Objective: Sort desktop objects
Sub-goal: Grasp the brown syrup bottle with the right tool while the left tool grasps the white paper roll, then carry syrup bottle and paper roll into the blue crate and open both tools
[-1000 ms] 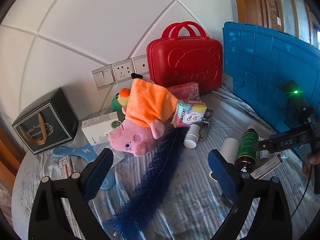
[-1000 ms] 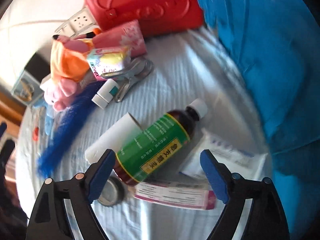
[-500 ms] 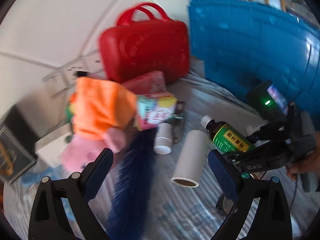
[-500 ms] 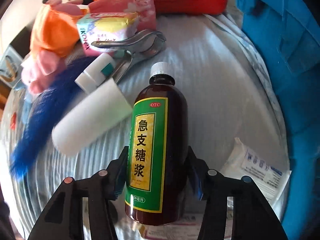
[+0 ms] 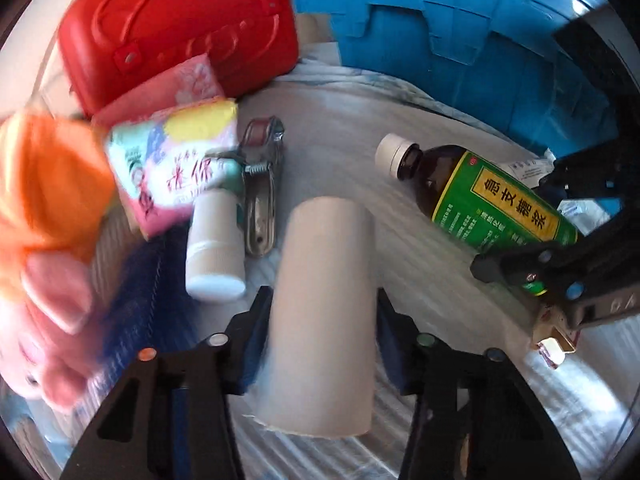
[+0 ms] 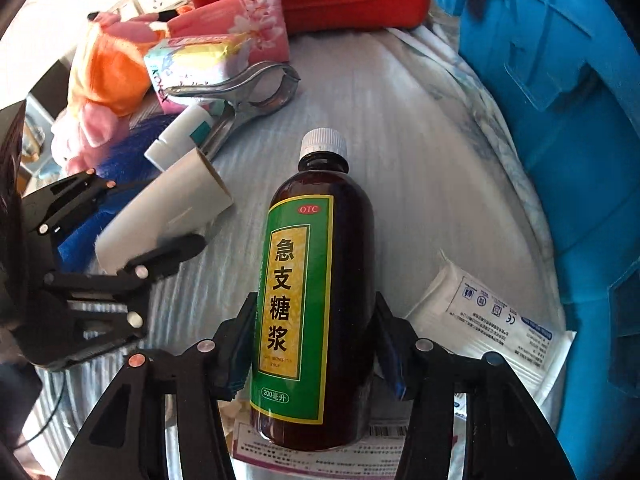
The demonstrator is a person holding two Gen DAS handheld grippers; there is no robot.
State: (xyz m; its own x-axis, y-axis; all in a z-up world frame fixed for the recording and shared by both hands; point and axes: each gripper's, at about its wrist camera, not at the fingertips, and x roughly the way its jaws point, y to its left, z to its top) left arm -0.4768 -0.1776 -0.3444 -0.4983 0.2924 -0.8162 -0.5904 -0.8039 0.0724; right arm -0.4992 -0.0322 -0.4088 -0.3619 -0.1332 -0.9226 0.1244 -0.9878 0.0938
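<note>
I am pinching the syrup bottle in the right claw and the paper roll in the left claw, both lying on the tabletop; I am advising level, separate lifts.

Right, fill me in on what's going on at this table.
A person is sorting clutter with a handheld claw in each hand. The right claw is shut on the brown syrup bottle, which lies with its white cap pointing away, over a printed leaflet. The left claw has its pads against both sides of the white paper roll. Both things seem to be on the cloth-covered table. A plush pig, a metal clip and a red case wait behind.
</note>
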